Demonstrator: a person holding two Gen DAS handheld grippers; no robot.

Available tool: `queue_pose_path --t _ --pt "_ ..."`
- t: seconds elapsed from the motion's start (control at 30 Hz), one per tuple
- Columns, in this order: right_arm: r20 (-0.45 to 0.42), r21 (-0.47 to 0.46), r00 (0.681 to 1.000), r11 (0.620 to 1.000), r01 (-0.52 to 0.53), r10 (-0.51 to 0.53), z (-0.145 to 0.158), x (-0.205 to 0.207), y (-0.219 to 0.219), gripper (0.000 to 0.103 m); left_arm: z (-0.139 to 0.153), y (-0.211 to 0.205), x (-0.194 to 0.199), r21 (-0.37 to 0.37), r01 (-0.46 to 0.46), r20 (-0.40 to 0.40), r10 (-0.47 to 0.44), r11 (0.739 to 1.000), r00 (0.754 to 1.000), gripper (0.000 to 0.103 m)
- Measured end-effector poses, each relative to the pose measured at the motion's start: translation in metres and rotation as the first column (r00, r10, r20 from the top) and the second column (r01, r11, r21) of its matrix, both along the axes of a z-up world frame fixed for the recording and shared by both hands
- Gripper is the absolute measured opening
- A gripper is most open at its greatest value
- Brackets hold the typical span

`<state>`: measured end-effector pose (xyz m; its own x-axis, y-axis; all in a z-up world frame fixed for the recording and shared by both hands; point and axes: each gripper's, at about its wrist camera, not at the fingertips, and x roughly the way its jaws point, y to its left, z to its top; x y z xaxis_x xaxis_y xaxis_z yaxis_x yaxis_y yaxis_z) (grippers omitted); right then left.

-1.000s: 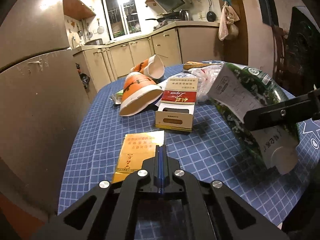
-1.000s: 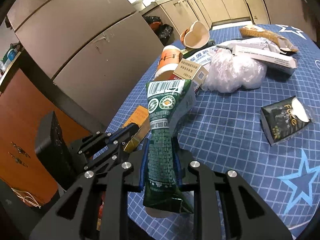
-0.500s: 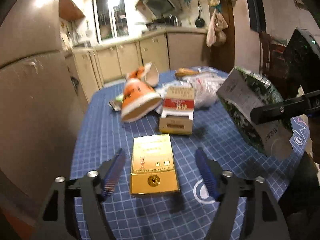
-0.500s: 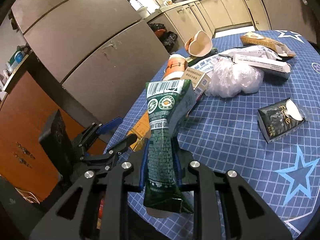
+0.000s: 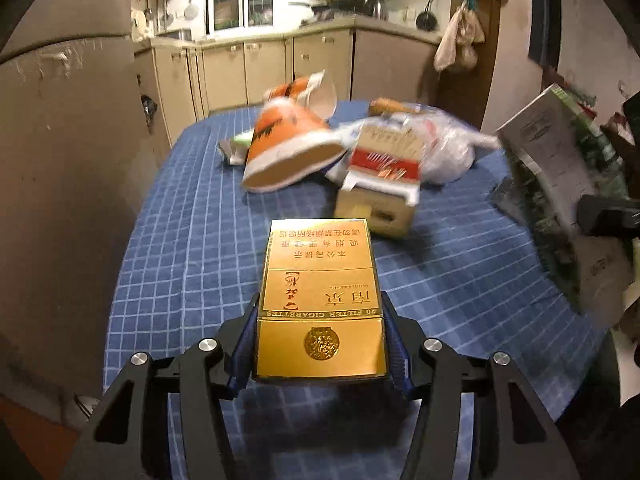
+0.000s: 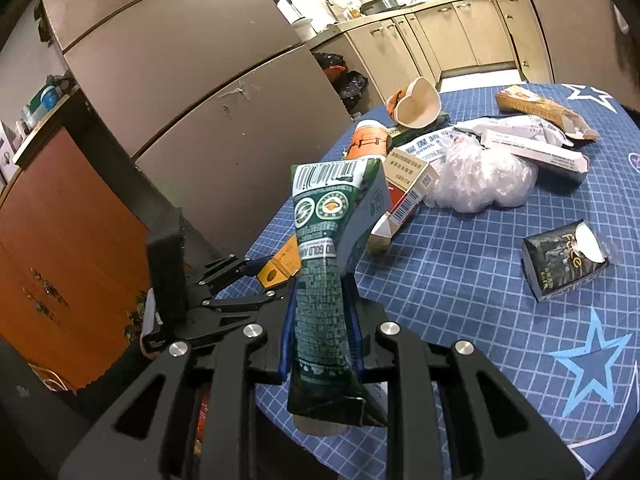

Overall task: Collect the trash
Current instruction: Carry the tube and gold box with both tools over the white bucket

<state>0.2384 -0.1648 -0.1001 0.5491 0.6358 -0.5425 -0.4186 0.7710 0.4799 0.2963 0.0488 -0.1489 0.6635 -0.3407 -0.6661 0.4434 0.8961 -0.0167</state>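
A gold cigarette box (image 5: pixel 320 280) lies on the blue checked tablecloth (image 5: pixel 192 240) near its front edge. My left gripper (image 5: pixel 320 308) has the box between its jaws, which are closing, and the blue pads (image 5: pixel 245 340) touch both long sides. The right wrist view shows the same box (image 6: pixel 280 266) with the left gripper (image 6: pixel 264 276) around it. My right gripper (image 6: pixel 320 312) is shut on a flattened green carton (image 6: pixel 324 240), held upright above the table edge. That green carton (image 5: pixel 560 184) also shows at the right of the left wrist view.
Beyond the gold box lie an orange paper cup (image 5: pixel 288 148), a red and white cigarette pack (image 5: pixel 380 176), a crumpled plastic bag (image 6: pixel 480 180), a long white box (image 6: pixel 532 152), a brown carton (image 6: pixel 540 110) and a black pack (image 6: pixel 560 264). A tall fridge (image 5: pixel 60 160) stands close on the left.
My left gripper went from shut to wide open, moved forward over the gold box and now closes on its sides. The right gripper keeps its hold on the green carton.
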Motion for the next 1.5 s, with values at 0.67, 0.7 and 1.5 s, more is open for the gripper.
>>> queue_pose_path --t 0.67,0.7,1.5 --pt "0.111 0.018 0.974 0.980 0.197 -0.197 0.040 -0.075 -0.087 0.020 0.070 -0.122 -0.070 0.048 0.153 0.194 -0.159 0.987 0.968 0.056" --pt "0.112 0.015 0.970 0.976 0.217 -0.217 0.040 -0.080 -0.096 0.020 0.070 -0.132 -0.069 0.046 0.168 0.194 -0.174 0.985 0.966 0.056" --pt "0.245 -0.077 0.756 0.765 0.639 -0.607 0.061 -0.203 -0.254 0.020 0.115 -0.350 -0.130 0.023 0.532 0.265 -0.518 0.846 0.813 0.056"
